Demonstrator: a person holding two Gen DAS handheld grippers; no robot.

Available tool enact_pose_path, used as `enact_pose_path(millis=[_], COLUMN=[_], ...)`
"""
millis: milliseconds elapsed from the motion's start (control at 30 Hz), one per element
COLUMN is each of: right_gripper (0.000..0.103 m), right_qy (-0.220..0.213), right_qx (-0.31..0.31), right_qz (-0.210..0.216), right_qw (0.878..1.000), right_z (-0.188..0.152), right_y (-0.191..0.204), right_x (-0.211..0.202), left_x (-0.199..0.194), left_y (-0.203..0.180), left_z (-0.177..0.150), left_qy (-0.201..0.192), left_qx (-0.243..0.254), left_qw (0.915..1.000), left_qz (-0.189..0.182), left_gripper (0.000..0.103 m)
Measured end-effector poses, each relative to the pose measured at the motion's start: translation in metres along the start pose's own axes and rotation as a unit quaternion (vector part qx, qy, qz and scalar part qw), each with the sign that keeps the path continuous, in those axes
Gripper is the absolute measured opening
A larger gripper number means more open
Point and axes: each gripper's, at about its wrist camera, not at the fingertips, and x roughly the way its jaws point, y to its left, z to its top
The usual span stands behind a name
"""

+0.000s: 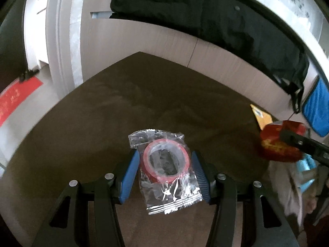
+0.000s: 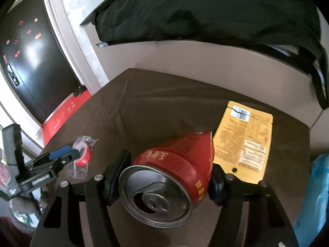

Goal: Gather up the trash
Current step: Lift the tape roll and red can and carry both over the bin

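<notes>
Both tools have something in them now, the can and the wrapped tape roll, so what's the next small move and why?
Probably lift both clear of the table and carry them toward a bin, which is not in view. The right tool grips the crushed red can; the left tool grips the wrapped tape roll. Only the yellow pouch remains lying there.

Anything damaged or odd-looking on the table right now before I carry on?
Yes. The red can between the right gripper's pads is crushed, its far end pinched flat, and its top is open. The yellow pouch lying flat behind it has a torn top edge. No spill shows on the brown table.
</notes>
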Motion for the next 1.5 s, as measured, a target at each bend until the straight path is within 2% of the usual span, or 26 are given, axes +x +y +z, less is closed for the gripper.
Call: enact_pose_path(millis=[133,267,400,533,667,800,1067,1267,1500], right_gripper=[0.063,0.063,0.063,0.063,0.063,0.063,0.063,0.063,0.063], right_qy=[-0.007,-0.02,-0.031,-0.039,-0.047,-0.058,-0.088,-0.115,-0.163], right_qx=[0.0,0.01,0.011,0.017,0.024,0.026,0.018,0.035,0.042], right_qz=[0.0,0.009,0.008,0.013,0.018,0.021,0.009,-0.002,-0.067], right_qw=[1.0,1.0,0.999,0.999,0.998,0.998,0.996,0.993,0.983], right_z=[-0.005,-0.013,-0.019,-0.024,-0.029,-0.031,-0.037,-0.046,-0.061], right_y=[-0.004,-0.013,-0.021,-0.031,-0.039,-0.043,-0.049,-0.065,-0.097], right_x=[-0.003,-0.012,-0.021,-0.03,-0.039,-0.052,-0.085,-0.118,-0.186], left_x=[0.011,0.025,0.023,0.022,0.019,0.004,-0.038,-0.067,-0.09], left_y=[-0.014,-0.021,-0.02,-0.021,-0.028,-0.044,-0.108,-0.176,-0.261], left_z=[0.001,0.0,0.002,0.0,-0.002,-0.002,0.004,0.004,0.001], left_qy=[0.013,0.029,0.022,0.02,0.018,0.0,-0.048,-0.082,-0.107], left_qx=[0.028,0.049,0.049,0.056,0.062,0.071,0.127,0.173,0.222], left_qw=[0.9991,0.9968,0.9966,0.9961,0.9957,0.9968,0.9908,0.9797,0.9603], left_qz=[0.029,0.056,0.062,0.065,0.066,0.038,-0.006,-0.062,-0.131], left_gripper=[0.061,0.062,0.061,0.053,0.052,0.052,0.052,0.052,0.052])
